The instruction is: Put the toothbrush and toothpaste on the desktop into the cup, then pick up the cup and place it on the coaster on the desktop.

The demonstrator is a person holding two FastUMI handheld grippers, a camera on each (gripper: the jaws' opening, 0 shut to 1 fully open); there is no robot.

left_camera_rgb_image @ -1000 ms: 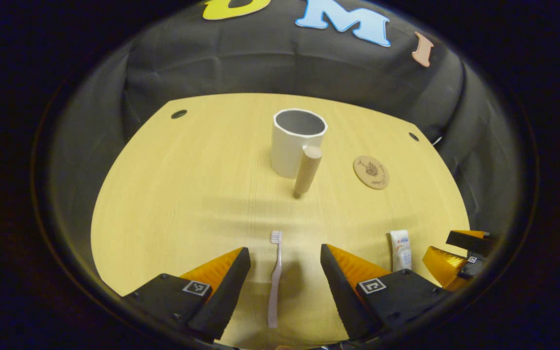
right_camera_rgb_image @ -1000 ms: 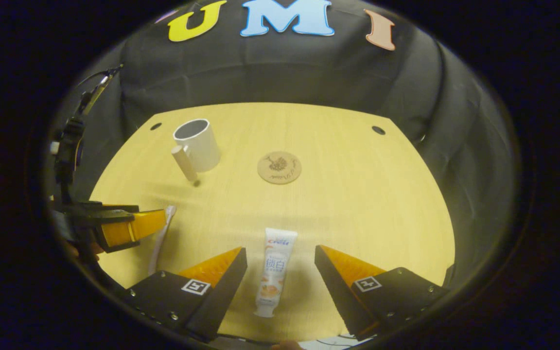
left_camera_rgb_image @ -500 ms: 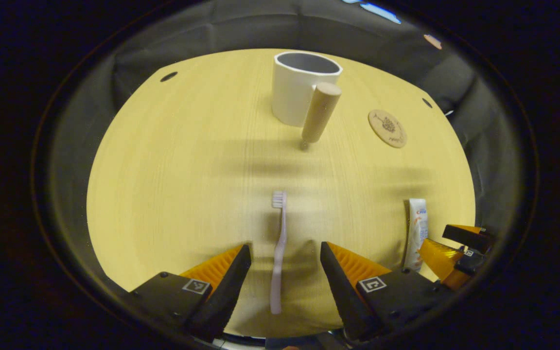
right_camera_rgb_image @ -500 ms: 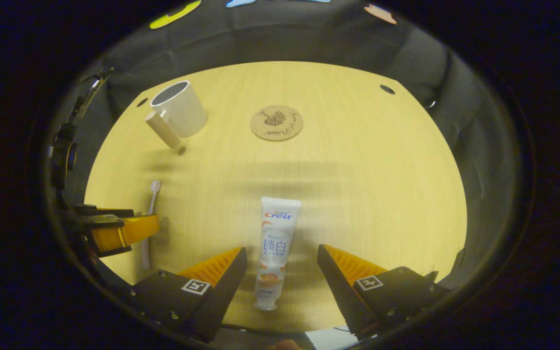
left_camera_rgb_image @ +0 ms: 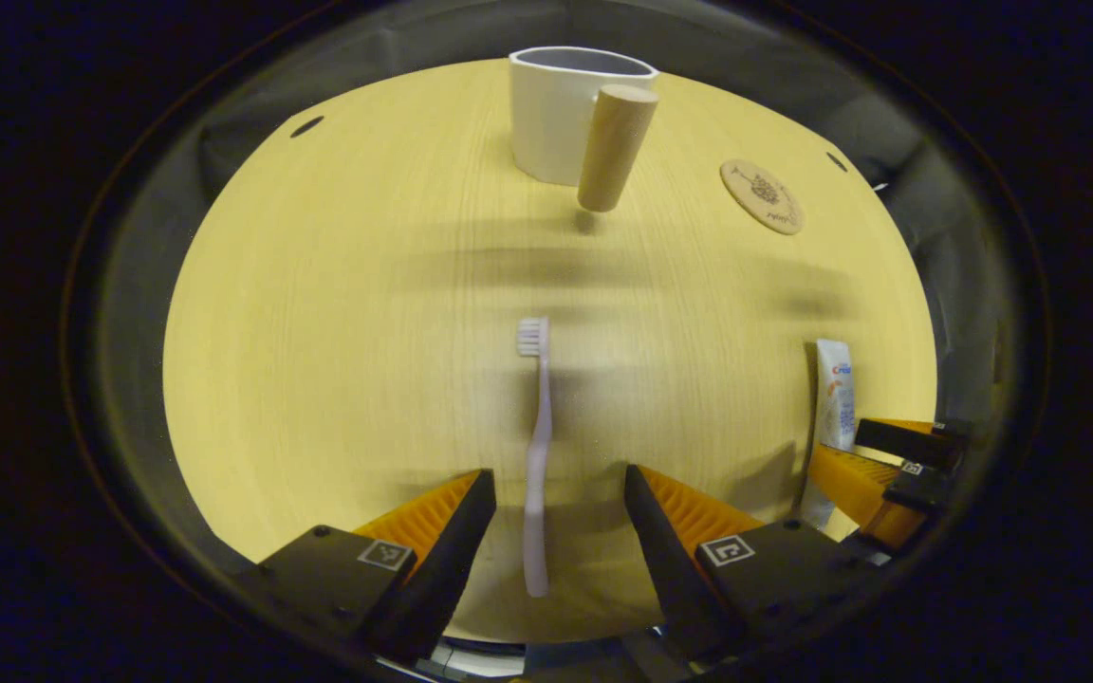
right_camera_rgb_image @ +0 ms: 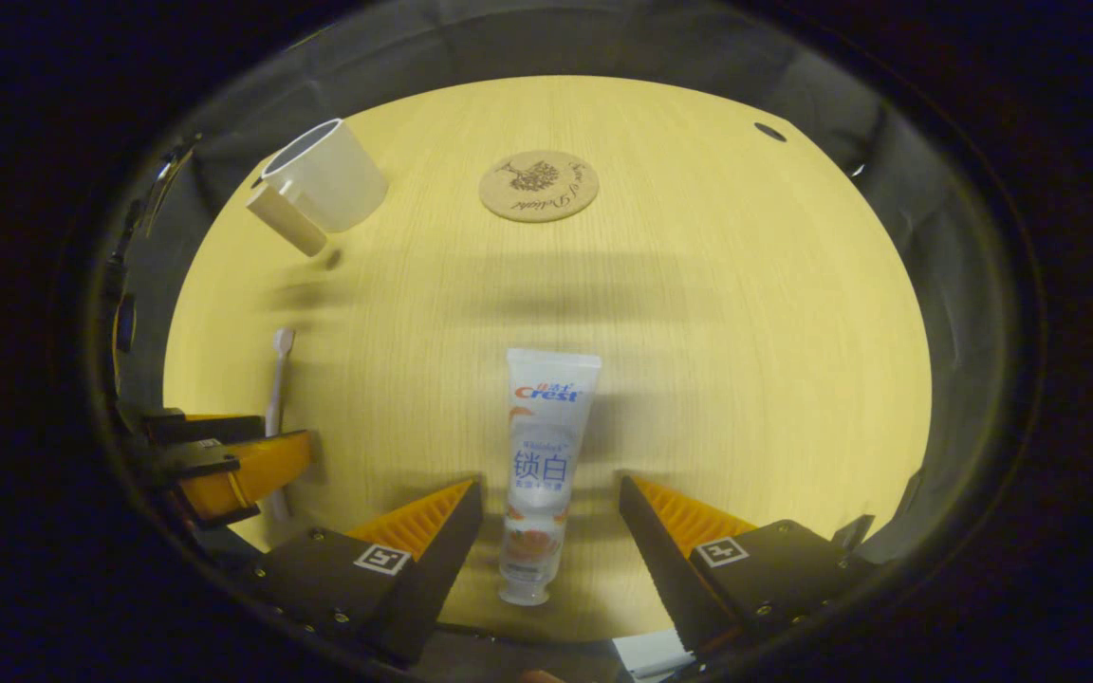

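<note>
A pale toothbrush (left_camera_rgb_image: 537, 446) lies flat on the wooden desktop (left_camera_rgb_image: 338, 313), handle end between the fingers of my open left gripper (left_camera_rgb_image: 551, 517). The white toothpaste tube (right_camera_rgb_image: 539, 465) lies flat too, cap toward me, its lower half between the fingers of my open right gripper (right_camera_rgb_image: 546, 526). A white cup (left_camera_rgb_image: 561, 109) with a wooden peg handle (left_camera_rgb_image: 611, 144) stands at the far side, and a round cork coaster (left_camera_rgb_image: 763, 195) lies to its right. In the right gripper view the cup (right_camera_rgb_image: 328, 175), coaster (right_camera_rgb_image: 539, 185), toothbrush (right_camera_rgb_image: 276, 379) and the left gripper (right_camera_rgb_image: 224, 460) show too.
The right gripper (left_camera_rgb_image: 874, 474) sits at the lower right of the left gripper view beside the toothpaste (left_camera_rgb_image: 831, 398). Small dark holes (left_camera_rgb_image: 307, 125) mark the desktop's far corners. Black cloth walls close in the table's back and sides.
Both grippers have tilted downward and sunk toward the desktop. The toothbrush and the toothpaste now reach further between their fingers. The objects themselves have not moved.
</note>
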